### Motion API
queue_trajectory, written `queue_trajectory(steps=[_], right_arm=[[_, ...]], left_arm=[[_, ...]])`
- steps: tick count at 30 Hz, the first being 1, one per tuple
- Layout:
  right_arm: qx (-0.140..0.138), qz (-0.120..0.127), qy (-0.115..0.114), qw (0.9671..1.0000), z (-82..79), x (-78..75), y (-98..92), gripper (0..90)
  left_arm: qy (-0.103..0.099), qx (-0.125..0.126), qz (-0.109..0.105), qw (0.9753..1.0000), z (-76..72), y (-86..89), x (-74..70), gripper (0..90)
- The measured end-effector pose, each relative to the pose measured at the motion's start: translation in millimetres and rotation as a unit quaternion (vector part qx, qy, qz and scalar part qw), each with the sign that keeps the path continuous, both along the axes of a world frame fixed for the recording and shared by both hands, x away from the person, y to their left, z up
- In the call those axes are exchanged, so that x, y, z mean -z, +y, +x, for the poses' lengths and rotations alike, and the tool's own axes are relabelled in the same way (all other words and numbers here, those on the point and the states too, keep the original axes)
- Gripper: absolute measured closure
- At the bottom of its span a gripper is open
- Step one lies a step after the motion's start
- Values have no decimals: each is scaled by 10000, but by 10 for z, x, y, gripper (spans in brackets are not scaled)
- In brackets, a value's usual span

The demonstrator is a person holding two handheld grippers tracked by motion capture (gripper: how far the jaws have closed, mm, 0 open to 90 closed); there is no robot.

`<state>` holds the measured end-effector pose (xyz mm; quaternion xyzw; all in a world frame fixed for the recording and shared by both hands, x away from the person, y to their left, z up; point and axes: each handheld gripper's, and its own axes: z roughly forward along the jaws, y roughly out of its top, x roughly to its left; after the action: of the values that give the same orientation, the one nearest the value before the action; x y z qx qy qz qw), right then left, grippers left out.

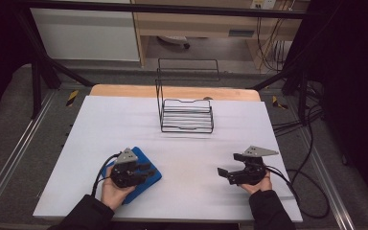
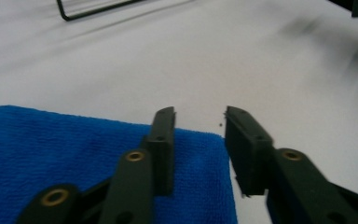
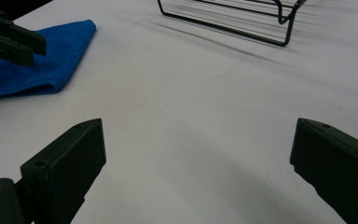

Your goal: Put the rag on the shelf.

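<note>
At eight o'clock on the white table (image 1: pixel 124 120) we see the folded blue terry cloth (image 1: pixel 146 179), with our left gripper (image 2: pixel 199 122) hovering low over its right corner, jaws a little apart and gripping nothing. At twelve o'clock stands the black wire rack (image 1: pixel 187 115). At four o'clock our right gripper (image 3: pixel 198 154) hangs over bare table, jaws spread wide.

Ahead of your right gripper (image 3: pixel 198 154) fingers lies bare white table (image 1: pixel 191 148); the wire rack (image 1: pixel 187 115) blocks farther ahead, and the blue cloth (image 2: pixel 51 154) sits under your left gripper (image 2: pixel 199 135) fingers.
</note>
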<state>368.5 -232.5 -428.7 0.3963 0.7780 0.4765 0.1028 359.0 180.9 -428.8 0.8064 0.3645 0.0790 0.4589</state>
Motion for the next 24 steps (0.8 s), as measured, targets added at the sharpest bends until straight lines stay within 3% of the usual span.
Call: queue_trajectory(steps=[1,2,5,6,7,9,11,14,15,16,19,24], right_arm=[[0,0,0,10000,0,0,0,47],[-39,4,13,10000,14,-19,87,51],[-113,-14,27,9999,37,-43,198,55],[-182,-43,37,9998,59,-72,327,66],[-222,-53,61,9997,73,-85,393,68],[-328,-52,67,9994,96,-103,540,87],[-447,-110,103,9989,121,-107,695,100],[-595,-185,201,9979,163,-89,937,132],[-595,-185,201,9979,163,-89,937,132],[-732,-241,239,9967,186,-77,1099,164],[-929,-293,295,9948,208,-57,1338,220],[-1206,-380,390,9912,238,-7,1676,367]], left_arm=[[-2,-57,11,10000,4,39,-24,541],[-5,-112,23,9999,11,83,-46,459],[-43,-340,75,9994,42,241,-96,382],[-75,-503,108,9986,61,364,-125,314],[-75,-503,108,9986,61,364,-125,288],[-211,-742,157,9969,62,540,-171,252],[-201,-788,169,9965,64,592,-179,192],[-256,-932,261,9950,53,742,-180,155],[-274,-970,302,9945,49,790,-174,155],[-295,-1055,353,9934,39,885,-159,135],[-333,-1140,398,9921,31,969,-150,121],[-357,-1400,229,9892,0,1157,-149,115]])
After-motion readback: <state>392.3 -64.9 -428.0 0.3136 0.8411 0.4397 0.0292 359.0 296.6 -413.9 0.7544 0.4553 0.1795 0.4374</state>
